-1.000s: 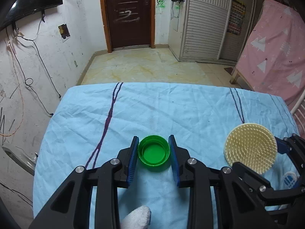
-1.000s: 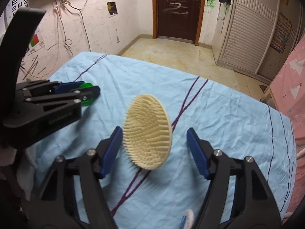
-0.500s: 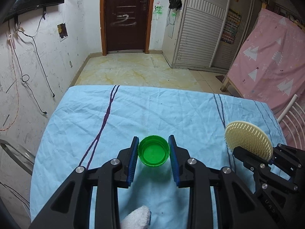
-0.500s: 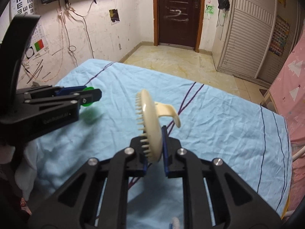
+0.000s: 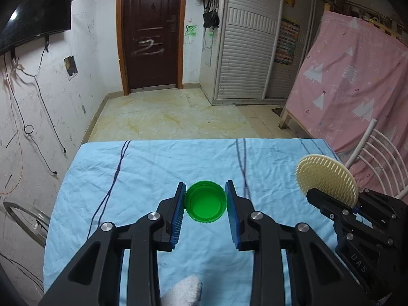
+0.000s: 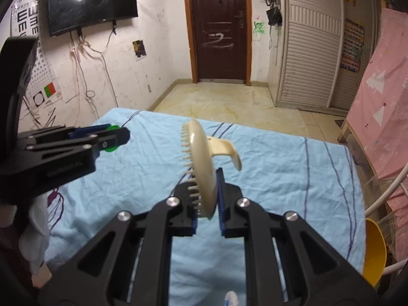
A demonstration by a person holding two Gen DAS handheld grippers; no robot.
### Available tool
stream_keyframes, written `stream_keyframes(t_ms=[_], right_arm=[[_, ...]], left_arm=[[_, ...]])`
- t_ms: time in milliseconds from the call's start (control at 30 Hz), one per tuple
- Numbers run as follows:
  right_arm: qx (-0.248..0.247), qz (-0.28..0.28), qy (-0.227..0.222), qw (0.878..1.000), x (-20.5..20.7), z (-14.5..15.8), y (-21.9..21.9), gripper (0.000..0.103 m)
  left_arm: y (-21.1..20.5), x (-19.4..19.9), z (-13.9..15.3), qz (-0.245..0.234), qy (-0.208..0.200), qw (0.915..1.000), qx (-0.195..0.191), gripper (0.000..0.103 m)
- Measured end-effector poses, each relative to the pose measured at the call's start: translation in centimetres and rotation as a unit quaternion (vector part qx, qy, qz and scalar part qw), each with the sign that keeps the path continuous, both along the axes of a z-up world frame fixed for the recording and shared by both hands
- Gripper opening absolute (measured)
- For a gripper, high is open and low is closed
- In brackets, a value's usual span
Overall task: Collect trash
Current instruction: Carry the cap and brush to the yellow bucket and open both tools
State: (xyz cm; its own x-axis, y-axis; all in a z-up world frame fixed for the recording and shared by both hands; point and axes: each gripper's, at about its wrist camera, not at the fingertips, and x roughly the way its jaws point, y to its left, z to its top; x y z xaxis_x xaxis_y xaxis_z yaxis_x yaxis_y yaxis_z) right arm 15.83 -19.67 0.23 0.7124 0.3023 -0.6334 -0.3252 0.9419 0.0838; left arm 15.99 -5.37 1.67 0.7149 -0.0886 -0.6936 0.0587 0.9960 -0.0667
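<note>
Fingertips of left gripper (image 5: 205, 202) clamped on green bottle cap (image 5: 205, 201), blue pads (image 5: 179, 210) touching rim on both sides. Cap held off blue cloth (image 5: 153, 163), open side facing back toward camera and up, round so no real long axis; flat faces roughly crosswise to the fingers. Gripped across diameter at the ribbed rim, probably because that gives two parallel contact faces and keeps it from popping out. White gloved bit (image 5: 182, 293) visible at bottom edge between the arms, likely the holder's hand.

Right gripper (image 6: 207, 205) closed on cream scalp brush (image 6: 201, 170), pinching lower edge of the disc. Brush standing on edge, disc plane running along the fingers, long axis near vertical; bristles pointing to the holder's left, loop handle (image 6: 227, 150) sticking out right. Edge pinch probably chosen since the disc is thin and the bristle face too wide to span. Same brush seen from left wrist view up at right, bristles facing that camera, clear of cloth.

Both items lifted over the cloth-covered table, grippers well apart, left one forward-left of right. Judging: both pieces of trash picked, carry to a bin next; no bin clearly identified. Yellow rim (image 6: 373, 250) at lower right beside table edge, could be a container, cannot tell. Small white-blue thing (image 6: 230, 297) on cloth at bottom edge, too cut off to name.

Beyond table: tiled floor (image 5: 165, 112), dark door (image 5: 149, 30), wall TV (image 6: 91, 2), pink sheet (image 5: 357, 81) at right.
</note>
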Motion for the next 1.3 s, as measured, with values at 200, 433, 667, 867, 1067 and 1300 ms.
stream_keyframes(t_ms=[200, 433, 667, 867, 1067, 1300], right_arm=[[0.017, -0.031, -0.018, 0.999, -1.5, 0.6, -3.5, 0.011], [0.036, -0.080, -0.029, 0.996, -3.1, 0.5, -9.5, 0.011], [0.047, -0.134, -0.043, 0.989, -4.8, 0.4, -15.5, 0.011], [0.049, -0.178, -0.042, 0.982, -5.4, -0.9, -20.1, 0.011], [0.044, -0.223, -0.035, 0.973, -5.6, -3.0, -24.7, 0.011], [0.036, -0.260, -0.023, 0.965, -4.8, -5.4, -28.2, 0.012]], left_arm=[[-3.7, -0.8, 1.3, -0.021, -0.012, 0.9997, 0.011, 0.022], [-8.7, -1.4, 2.2, -0.048, -0.022, 0.9984, 0.020, 0.022], [-14.4, -2.0, 2.7, -0.093, -0.040, 0.9948, 0.012, 0.022], [-18.7, -2.4, 2.7, -0.125, -0.054, 0.9907, 0.000, 0.022], [-22.2, -2.2, 2.1, -0.146, -0.049, 0.9881, 0.005, 0.022], [-25.1, -1.7, 0.9, -0.165, -0.039, 0.9855, 0.011, 0.022]])
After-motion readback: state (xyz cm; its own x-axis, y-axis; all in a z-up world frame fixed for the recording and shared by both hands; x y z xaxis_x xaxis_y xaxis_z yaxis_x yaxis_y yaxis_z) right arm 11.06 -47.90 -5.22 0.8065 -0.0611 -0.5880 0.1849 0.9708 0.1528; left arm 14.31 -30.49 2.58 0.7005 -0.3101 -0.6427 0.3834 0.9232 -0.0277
